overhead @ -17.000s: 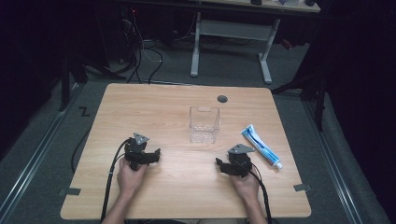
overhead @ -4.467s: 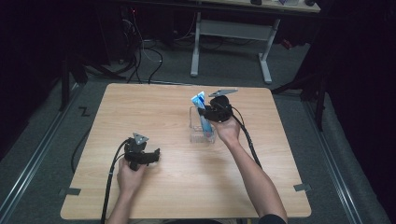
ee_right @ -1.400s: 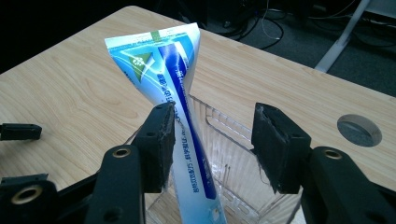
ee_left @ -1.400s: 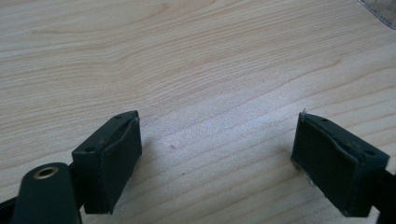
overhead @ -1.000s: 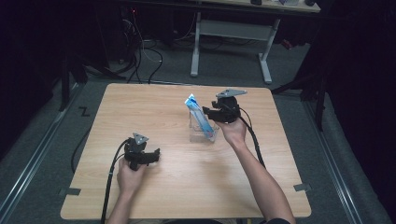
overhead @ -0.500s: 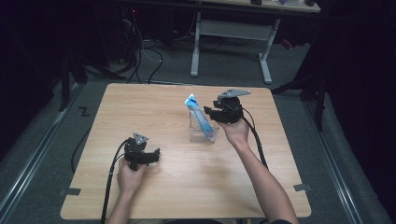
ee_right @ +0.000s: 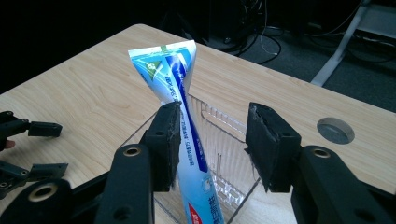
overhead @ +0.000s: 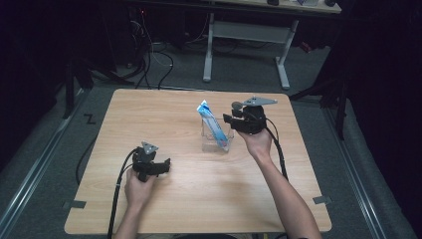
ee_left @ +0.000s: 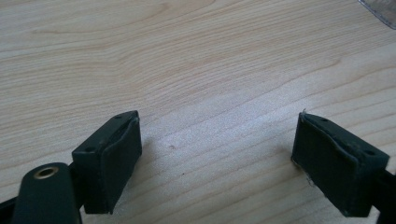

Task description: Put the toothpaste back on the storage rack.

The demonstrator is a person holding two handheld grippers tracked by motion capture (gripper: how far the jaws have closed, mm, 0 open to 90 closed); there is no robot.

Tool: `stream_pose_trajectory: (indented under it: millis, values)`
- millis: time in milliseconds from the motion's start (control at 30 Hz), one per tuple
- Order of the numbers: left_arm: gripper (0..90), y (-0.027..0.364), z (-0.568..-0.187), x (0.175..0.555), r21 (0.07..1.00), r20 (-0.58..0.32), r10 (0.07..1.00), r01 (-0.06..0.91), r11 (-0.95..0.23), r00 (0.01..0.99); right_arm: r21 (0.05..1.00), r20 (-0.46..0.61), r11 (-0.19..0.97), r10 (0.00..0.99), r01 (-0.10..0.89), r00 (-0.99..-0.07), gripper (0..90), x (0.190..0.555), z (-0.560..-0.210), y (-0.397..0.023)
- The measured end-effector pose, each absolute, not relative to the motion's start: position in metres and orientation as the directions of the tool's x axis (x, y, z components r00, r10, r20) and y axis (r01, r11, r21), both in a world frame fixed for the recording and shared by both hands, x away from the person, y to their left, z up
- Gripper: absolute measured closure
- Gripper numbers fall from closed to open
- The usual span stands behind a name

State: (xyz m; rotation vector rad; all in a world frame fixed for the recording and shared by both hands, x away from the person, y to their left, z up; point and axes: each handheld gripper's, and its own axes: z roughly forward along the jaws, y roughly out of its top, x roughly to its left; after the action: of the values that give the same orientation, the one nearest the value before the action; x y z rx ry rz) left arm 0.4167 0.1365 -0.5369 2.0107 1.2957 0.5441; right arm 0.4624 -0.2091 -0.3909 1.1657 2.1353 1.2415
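A blue-and-white toothpaste tube [overhead: 211, 124] [ee_right: 170, 70] stands tilted in a clear plastic box [overhead: 216, 145] [ee_right: 219, 119] at mid-table, its crimped end sticking up to the left. My right gripper [overhead: 230, 119] [ee_right: 215, 135] hovers just right of the box, pointing at it. Its jaws have just been closing but still stand apart, and no pad presses the tube, which leans past the left pad [ee_right: 170, 140]. My left gripper [overhead: 161, 167] [ee_left: 217, 149] rests on the wooden table [overhead: 149, 114] at the front left, open over bare wood.
A round cable hole [ee_right: 335, 129] lies in the tabletop behind the box. The left gripper's jaws [ee_right: 28, 149] show at the left edge of the right gripper view. A desk frame [overhead: 249, 35] and cables stand on the floor beyond the far edge.
My right gripper has drawn slightly to the right, away from the tube, and its jaws have narrowed. The tube stays leaning in the box. The left hand has not moved.
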Motion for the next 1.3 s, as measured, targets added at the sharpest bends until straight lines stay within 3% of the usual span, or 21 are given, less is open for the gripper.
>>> stream_pose_trajectory:
  millis: [1300]
  values:
    - [16.0,0.136,-0.537,0.417,0.729,-0.014,0.908,0.626,-0.277,0.418,0.879,0.068,0.208,0.836,0.430,-0.544,56.6,0.431,-0.376,-0.250]
